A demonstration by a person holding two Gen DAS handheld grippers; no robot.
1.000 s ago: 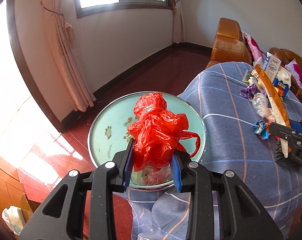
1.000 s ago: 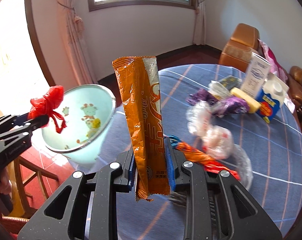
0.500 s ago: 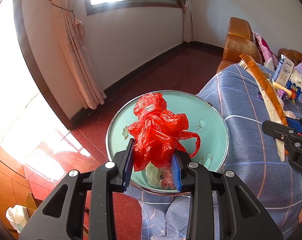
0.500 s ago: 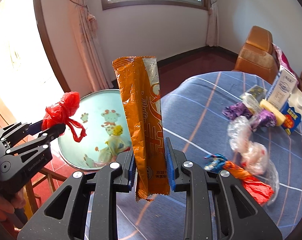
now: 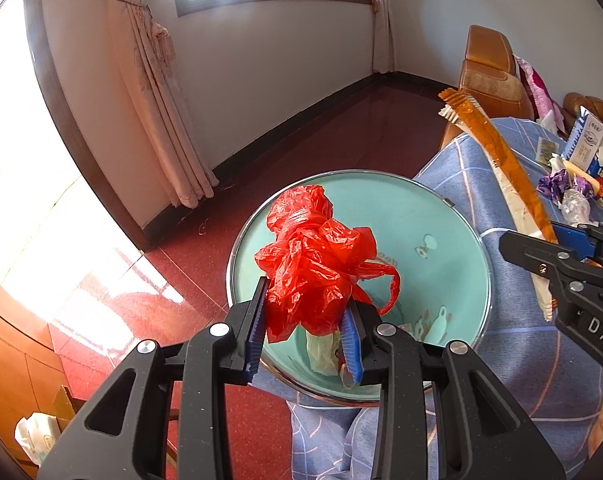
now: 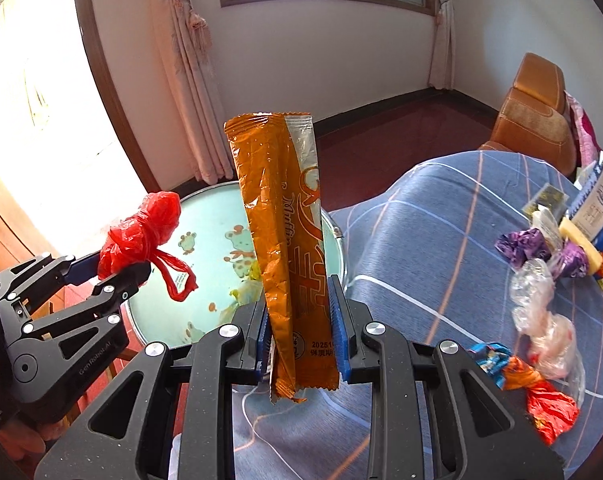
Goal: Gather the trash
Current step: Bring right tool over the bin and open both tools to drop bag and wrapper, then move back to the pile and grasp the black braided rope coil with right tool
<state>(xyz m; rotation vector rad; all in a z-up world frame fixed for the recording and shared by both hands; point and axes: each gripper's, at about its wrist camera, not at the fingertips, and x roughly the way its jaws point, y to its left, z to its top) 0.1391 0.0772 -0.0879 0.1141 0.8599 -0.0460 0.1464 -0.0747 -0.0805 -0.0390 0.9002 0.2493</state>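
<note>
Trash is gripped in both tools: a red plastic bag [image 5: 315, 264] clamped by the left gripper [image 5: 307, 332], now centred over the teal basin [image 5: 433, 216], and an orange wrapper [image 6: 289, 252] pinched upright by the right gripper [image 6: 301, 324], brought nearer it. Right of frame, a blue checked tablecloth [image 6: 421, 232] is seen; curtains [image 6: 181, 64] hang upper left.

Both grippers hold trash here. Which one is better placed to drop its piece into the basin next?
Left. The left gripper holds the red bag directly over the basin, so opening should drop it in. The right gripper holds the orange wrapper nearer the table edge, beside the basin.
</note>
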